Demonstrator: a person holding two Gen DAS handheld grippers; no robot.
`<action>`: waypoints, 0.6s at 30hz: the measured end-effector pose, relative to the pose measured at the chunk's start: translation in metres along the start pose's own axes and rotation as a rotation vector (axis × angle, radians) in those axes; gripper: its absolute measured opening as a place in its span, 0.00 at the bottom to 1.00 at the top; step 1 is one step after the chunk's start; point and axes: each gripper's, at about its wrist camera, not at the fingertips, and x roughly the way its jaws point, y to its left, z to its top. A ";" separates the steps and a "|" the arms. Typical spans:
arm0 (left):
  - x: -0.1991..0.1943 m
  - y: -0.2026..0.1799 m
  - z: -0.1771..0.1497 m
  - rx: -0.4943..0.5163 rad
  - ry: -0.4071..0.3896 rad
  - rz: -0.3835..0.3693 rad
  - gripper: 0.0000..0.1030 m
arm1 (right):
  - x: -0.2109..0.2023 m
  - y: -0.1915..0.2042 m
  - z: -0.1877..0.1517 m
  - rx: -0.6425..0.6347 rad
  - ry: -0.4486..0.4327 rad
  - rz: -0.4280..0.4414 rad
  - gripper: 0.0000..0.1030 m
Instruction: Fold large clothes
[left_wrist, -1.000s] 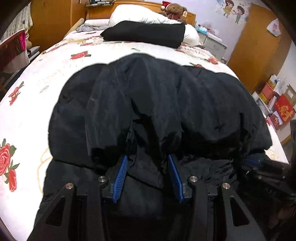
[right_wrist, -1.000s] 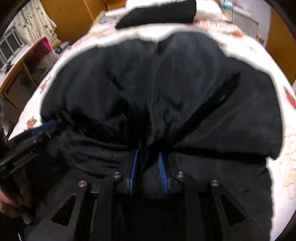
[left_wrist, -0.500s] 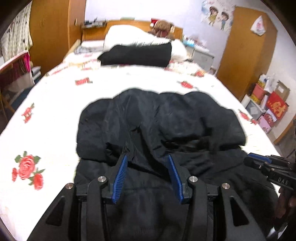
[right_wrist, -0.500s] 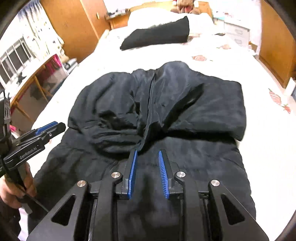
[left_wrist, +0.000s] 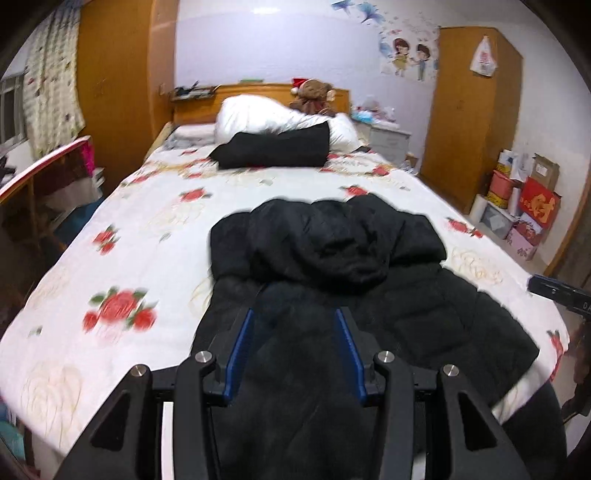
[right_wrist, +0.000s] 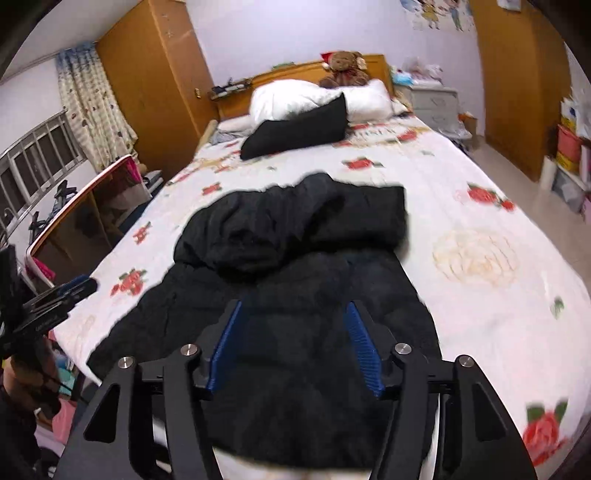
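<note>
Both the left gripper (left_wrist: 295, 325) and right gripper (right_wrist: 293, 317) gape wide, empty, above the black jacket (left_wrist: 332, 280), which lies lengthwise toward the headboard (left_wrist: 258, 92).

Lavender walls (left_wrist: 280, 40), wooden wardrobes (left_wrist: 469, 110), barred window (right_wrist: 33, 162), floral-sheeted bed (left_wrist: 155, 221).

Bare floral bedsheet (left_wrist: 140, 229) lies open left and right of the black padded jacket (left_wrist: 332, 280). Far off, a folded black garment (left_wrist: 275, 149) and white pillows (left_wrist: 266, 116) block the headboard end.
</note>
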 end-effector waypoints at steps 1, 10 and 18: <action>-0.002 0.004 -0.008 -0.019 0.010 0.008 0.46 | -0.001 -0.007 -0.008 0.027 0.013 -0.002 0.63; 0.012 0.046 -0.065 -0.138 0.140 0.094 0.47 | -0.001 -0.070 -0.054 0.240 0.100 -0.036 0.70; 0.041 0.066 -0.082 -0.214 0.204 0.110 0.53 | 0.021 -0.106 -0.063 0.372 0.151 -0.044 0.72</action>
